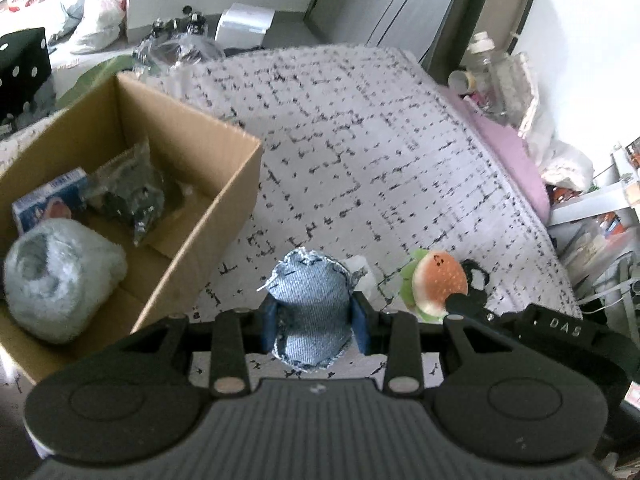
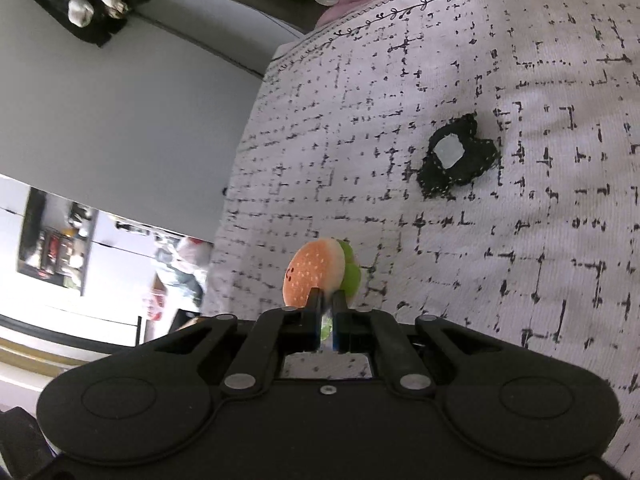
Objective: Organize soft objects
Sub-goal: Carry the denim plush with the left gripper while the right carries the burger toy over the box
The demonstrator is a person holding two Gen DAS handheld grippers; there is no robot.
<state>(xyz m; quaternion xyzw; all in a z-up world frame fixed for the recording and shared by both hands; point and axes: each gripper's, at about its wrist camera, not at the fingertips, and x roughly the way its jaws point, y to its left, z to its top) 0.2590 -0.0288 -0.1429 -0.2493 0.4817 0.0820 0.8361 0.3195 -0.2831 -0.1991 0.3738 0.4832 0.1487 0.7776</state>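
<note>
the left gripper (image 1: pixel 314 322) is squeezing a small blue denim beanbag pouch with frayed edges (image 1: pixel 310 304), held by its middle between the two blue pads, just above the white bedspread with black dashes (image 1: pixel 400 160). the pouch looks light and squishy, so it bulges out above and below the pads, and a hold round the middle seems the safest place. the right gripper (image 2: pixel 326 308) is closed tight on a little plush hamburger toy with an orange bun and green lettuce (image 2: pixel 316 272), pinching it by its lower edge (the soft stuffing is squashed almost flat there). that toy looks very light too and should not break or slip much. a small black knitted piece with a pale square patch (image 2: pixel 456 158) lies flat on the bedspread, well apart from the burger. to the left sits an open brown cardboard box (image 1: pixel 224 208). inside it are a fluffy pale blue bundle (image 1: pixel 60 276), a crinkly clear bag of dark things (image 1: pixel 132 192) and a small blue and white printed box (image 1: pixel 48 204). there is bare room left in the box, so both soft things could probably go in there next.
</note>
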